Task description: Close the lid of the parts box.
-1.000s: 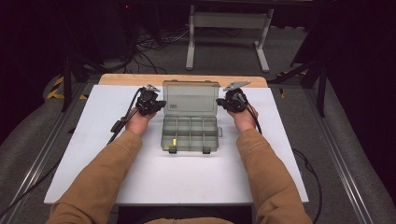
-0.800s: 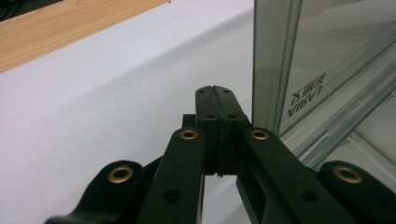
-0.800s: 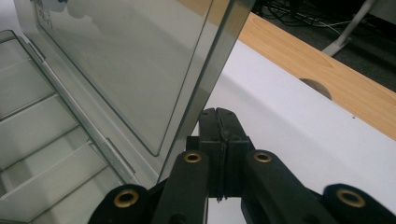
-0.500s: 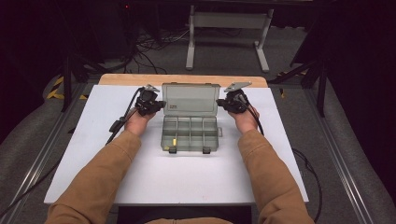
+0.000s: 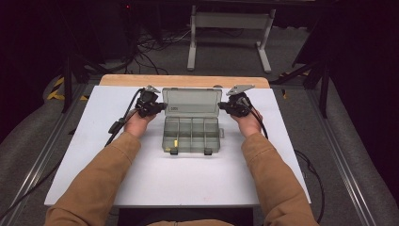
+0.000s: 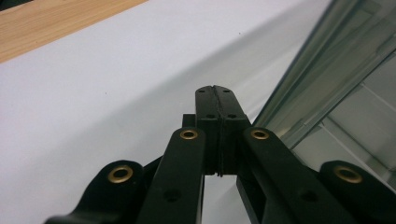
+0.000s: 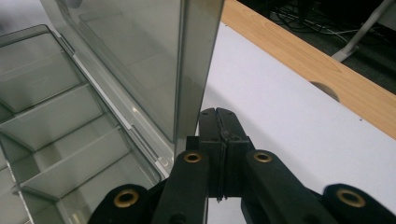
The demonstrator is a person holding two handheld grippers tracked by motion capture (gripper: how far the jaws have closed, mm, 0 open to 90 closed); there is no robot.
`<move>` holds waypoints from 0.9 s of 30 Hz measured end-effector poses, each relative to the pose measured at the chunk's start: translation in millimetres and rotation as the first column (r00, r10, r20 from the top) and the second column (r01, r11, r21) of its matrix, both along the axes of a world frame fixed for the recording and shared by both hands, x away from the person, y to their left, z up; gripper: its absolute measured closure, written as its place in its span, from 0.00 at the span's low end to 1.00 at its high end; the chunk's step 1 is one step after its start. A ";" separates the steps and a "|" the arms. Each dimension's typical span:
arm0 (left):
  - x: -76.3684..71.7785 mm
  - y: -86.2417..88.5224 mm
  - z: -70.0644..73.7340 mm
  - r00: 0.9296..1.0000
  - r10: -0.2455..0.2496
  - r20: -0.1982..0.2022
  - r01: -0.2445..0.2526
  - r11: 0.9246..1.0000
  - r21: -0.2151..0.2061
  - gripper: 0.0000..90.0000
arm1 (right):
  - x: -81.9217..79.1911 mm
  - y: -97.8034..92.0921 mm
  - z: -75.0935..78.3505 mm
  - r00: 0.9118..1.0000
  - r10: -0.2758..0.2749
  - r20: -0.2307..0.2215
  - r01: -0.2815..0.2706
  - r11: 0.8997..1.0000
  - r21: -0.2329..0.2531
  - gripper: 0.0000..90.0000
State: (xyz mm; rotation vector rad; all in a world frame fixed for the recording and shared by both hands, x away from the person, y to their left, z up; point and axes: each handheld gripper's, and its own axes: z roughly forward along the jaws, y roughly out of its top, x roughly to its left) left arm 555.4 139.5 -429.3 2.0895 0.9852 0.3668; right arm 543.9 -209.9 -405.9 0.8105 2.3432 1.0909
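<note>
Risk: lid (image 5: 192,101) of clear compartment box (image 5: 192,134) standing open, propped from both sides; uneven push from either gripper could tip it shut or skid the light box across white table (image 5: 188,183). Near row of tray: small yellow piece (image 5: 175,142) in a left compartment, two dark latches (image 5: 172,151) at front edge; other cells look empty. Left gripper (image 6: 215,91) jaws closed together, nothing held, tip just beside lid's left edge. Right gripper (image 7: 221,116) likewise closed and empty, against lid's right edge. Wooden strip (image 5: 183,81) beyond
</note>
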 end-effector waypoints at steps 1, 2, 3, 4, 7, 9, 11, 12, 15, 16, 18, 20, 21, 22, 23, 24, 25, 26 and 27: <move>-0.4 0.0 0.3 1.000 -0.003 -0.005 0.003 1.000 -0.002 1.00 | -0.9 -0.2 0.1 1.000 0.003 0.000 -0.003 1.000 0.001 1.00; 0.0 1.0 0.9 1.000 -0.009 0.003 0.009 1.000 0.014 1.00 | -1.7 -0.5 0.1 1.000 0.004 0.001 -0.004 1.000 0.003 1.00; -0.5 0.8 1.1 1.000 -0.013 -0.007 0.013 1.000 0.009 1.00 | -2.5 -0.6 0.2 1.000 0.006 0.001 -0.006 1.000 0.004 1.00; -1.1 0.5 0.9 1.000 -0.015 -0.011 0.015 1.000 0.004 1.00 | -3.4 -0.7 0.3 1.000 0.008 0.001 -0.008 1.000 0.003 1.00; -2.4 0.6 2.3 1.000 -0.016 -0.018 0.016 1.000 0.002 1.00 | -5.9 -1.0 0.6 1.000 0.013 0.002 -0.013 1.000 0.003 1.00; -2.9 1.1 2.6 1.000 -0.022 -0.014 0.022 1.000 0.010 1.00 | -7.4 -1.4 0.8 1.000 0.017 0.002 -0.017 1.000 0.006 1.00; -3.2 1.2 2.7 1.000 -0.024 -0.014 0.024 1.000 0.006 1.00 | -8.9 -1.7 0.9 1.000 0.020 0.004 -0.020 1.000 0.007 1.00; -3.6 1.2 2.8 0.999 -0.029 -0.019 0.030 1.000 0.005 1.00 | -9.6 -1.8 1.1 1.000 0.022 0.004 -0.022 1.000 0.008 1.00; -4.8 1.6 3.8 0.999 -0.041 -0.008 0.041 0.999 0.026 1.00 | -11.7 -2.1 1.7 1.000 0.027 0.004 -0.027 1.000 0.011 1.00; -5.2 1.8 4.3 0.999 -0.044 -0.008 0.045 0.999 0.031 1.00 | -12.4 -2.3 1.9 1.000 0.029 0.003 -0.029 1.000 0.013 1.00; -6.1 1.3 4.6 0.999 -0.045 -0.008 0.046 0.998 0.031 1.00 | -13.6 -2.9 2.3 0.999 0.034 0.002 -0.034 0.999 0.017 1.00; -6.7 1.4 5.3 0.998 -0.055 -0.010 0.055 0.998 0.036 1.00 | -15.0 -3.2 2.9 0.999 0.038 0.001 -0.038 0.999 0.017 1.00; -7.2 0.9 5.4 0.998 -0.057 -0.015 0.057 0.998 0.032 1.00 | -15.8 -3.2 3.3 0.999 0.040 0.001 -0.040 0.999 0.016 1.00; -7.6 0.6 5.6 0.998 -0.059 -0.013 0.059 0.998 0.032 1.00 | -16.7 -3.2 3.8 0.999 0.041 0.000 -0.041 0.999 0.015 1.00; -8.0 0.6 6.4 0.998 -0.064 -0.014 0.065 0.997 0.040 1.00 | -17.7 -3.2 4.4 0.999 0.043 -0.001 -0.043 0.999 0.015 1.00; -8.8 -0.1 6.4 0.998 -0.062 -0.008 0.062 0.997 0.039 1.00 | -18.5 -3.3 4.9 0.999 0.046 0.001 -0.046 0.999 0.014 1.00; -9.7 -0.8 6.6 0.998 -0.065 -0.011 0.065 0.997 0.033 1.00 | -19.4 -3.4 5.5 0.999 0.048 0.000 -0.048 0.999 0.013 1.00; -10.2 -0.7 7.4 0.997 -0.072 -0.009 0.072 0.996 0.043 1.00 | -20.3 -3.4 6.0 0.999 0.051 -0.001 -0.051 0.999 0.014 1.00; -10.9 -1.2 7.8 0.997 -0.074 -0.006 0.074 0.996 0.039 1.00 | -21.0 -3.4 6.3 0.998 0.057 -0.002 -0.057 0.998 0.016 1.00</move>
